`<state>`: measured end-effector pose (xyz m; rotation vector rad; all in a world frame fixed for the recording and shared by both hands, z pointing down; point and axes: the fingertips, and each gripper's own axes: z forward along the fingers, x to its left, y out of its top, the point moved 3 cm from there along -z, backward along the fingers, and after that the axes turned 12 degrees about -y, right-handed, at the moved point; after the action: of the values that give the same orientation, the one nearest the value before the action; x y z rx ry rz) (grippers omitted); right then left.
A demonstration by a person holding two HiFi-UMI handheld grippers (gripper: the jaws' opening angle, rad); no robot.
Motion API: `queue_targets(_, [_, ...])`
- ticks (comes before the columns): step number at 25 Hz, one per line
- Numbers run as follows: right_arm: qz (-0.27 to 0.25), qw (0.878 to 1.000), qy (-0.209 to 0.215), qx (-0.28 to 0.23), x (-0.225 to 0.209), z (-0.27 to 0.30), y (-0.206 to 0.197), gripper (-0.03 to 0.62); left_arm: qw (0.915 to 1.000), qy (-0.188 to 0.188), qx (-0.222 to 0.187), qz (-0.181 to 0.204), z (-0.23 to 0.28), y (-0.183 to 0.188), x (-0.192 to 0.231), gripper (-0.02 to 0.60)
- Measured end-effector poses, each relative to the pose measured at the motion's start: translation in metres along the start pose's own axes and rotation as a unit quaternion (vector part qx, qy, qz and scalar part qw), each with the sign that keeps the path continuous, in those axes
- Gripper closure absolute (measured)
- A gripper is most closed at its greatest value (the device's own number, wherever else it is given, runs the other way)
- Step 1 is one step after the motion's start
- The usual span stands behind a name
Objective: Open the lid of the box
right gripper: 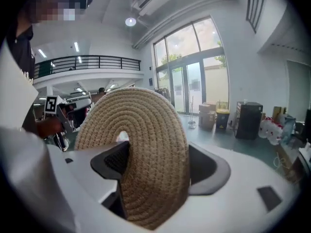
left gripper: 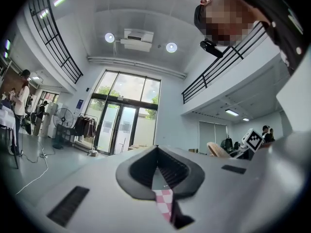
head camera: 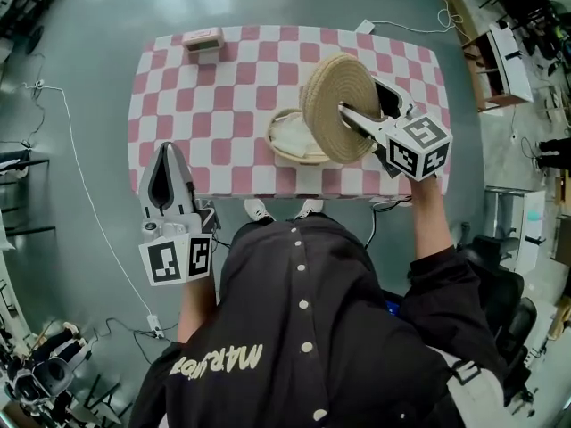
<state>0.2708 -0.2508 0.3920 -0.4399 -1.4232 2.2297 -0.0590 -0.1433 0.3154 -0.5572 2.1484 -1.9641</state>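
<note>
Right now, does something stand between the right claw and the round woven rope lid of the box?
Nothing visible does. The right claw is already closed on the round beige woven rope lid, holding it on edge above the open woven basket box on the pink-and-white checked table.

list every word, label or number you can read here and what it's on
"MAR": upside down on the person's dark top; the letters beside it are too blurred to read.
No letters on the marker cubes, only square patterns.
Nothing else is readable.
</note>
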Motion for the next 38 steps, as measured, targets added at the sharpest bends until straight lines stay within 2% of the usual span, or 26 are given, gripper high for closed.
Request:
queue_targets(3, [0.023, 0.998, -0.022, -0.049, -0.006, -0.022, 0.017, 0.224, 0.9999, -0.008, -0.008, 0.003, 0.008, 0.003, -0.001, 0.572])
queue_targets(8, [0.039, 0.988, -0.088, -0.123, -0.017, -0.059, 0.037, 0.224, 0.9997, -0.016, -0.015, 0.007, 0.021, 0.008, 0.004, 0.572])
queue_targets(16, [0.051, 0.957, -0.191, -0.212, -0.036, -0.108, 0.058, 0.224, 0.9994, -0.025, -0.017, 0.015, 0.038, 0.014, 0.009, 0.572])
queue_targets(21, [0.045, 0.938, -0.243, -0.243, -0.045, -0.135, 0.061, 0.224, 0.9992, -0.03, -0.021, 0.02, 0.045, 0.016, 0.012, 0.572])
queue_targets(30, [0.042, 0.91, -0.309, -0.275, -0.06, -0.169, 0.057, 0.226, 0.9992, -0.025, -0.019, 0.025, 0.048, 0.021, 0.019, 0.572])
queue_targets(38, [0.051, 0.901, -0.332, -0.273, -0.068, -0.181, 0.045, 0.225, 0.9994, -0.016, -0.017, 0.026, 0.044, 0.019, 0.023, 0.572])
